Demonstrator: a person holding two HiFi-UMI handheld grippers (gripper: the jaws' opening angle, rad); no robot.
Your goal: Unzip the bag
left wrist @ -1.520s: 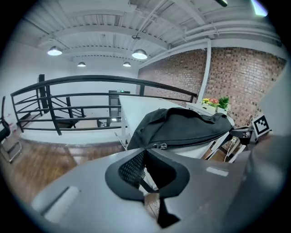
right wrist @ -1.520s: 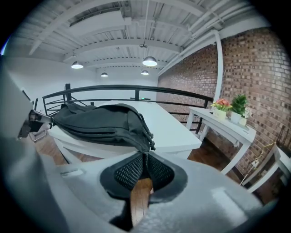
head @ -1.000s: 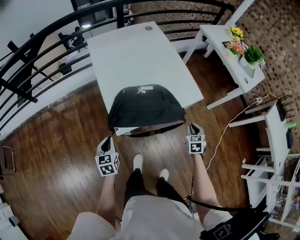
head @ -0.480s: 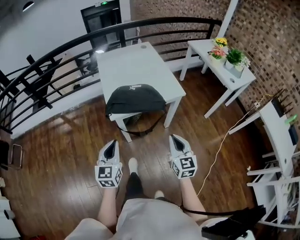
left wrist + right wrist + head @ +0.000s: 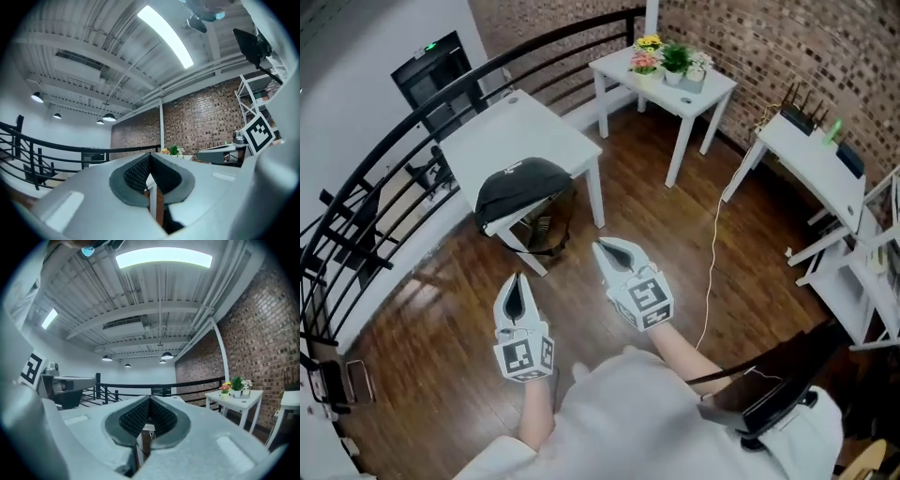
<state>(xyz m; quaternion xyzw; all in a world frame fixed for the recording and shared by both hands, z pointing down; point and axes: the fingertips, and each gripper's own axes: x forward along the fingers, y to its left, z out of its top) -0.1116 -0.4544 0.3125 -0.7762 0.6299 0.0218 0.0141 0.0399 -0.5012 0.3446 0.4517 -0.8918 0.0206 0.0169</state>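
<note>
A black bag (image 5: pixel 521 185) lies at the near edge of a white table (image 5: pixel 514 135) in the head view, with its strap hanging below the edge. My left gripper (image 5: pixel 517 283) is held over the wooden floor well short of the table, jaws shut with nothing between them. My right gripper (image 5: pixel 609 249) is beside it on the right, also shut and empty, apart from the bag. In the left gripper view the left gripper (image 5: pixel 150 156) points level at the room. In the right gripper view the right gripper (image 5: pixel 150 400) does the same.
A black railing (image 5: pixel 412 141) curves behind the table. A small white side table (image 5: pixel 667 80) with potted flowers (image 5: pixel 661 56) stands by the brick wall. White shelving (image 5: pixel 825 169) and a trailing cable (image 5: pixel 712 272) are at the right. Dark wooden floor (image 5: pixel 441 337) lies below the grippers.
The person has stepped back from the table and the view has swung. Both grippers have drawn away from the bag's edge. The right jaws have closed.
</note>
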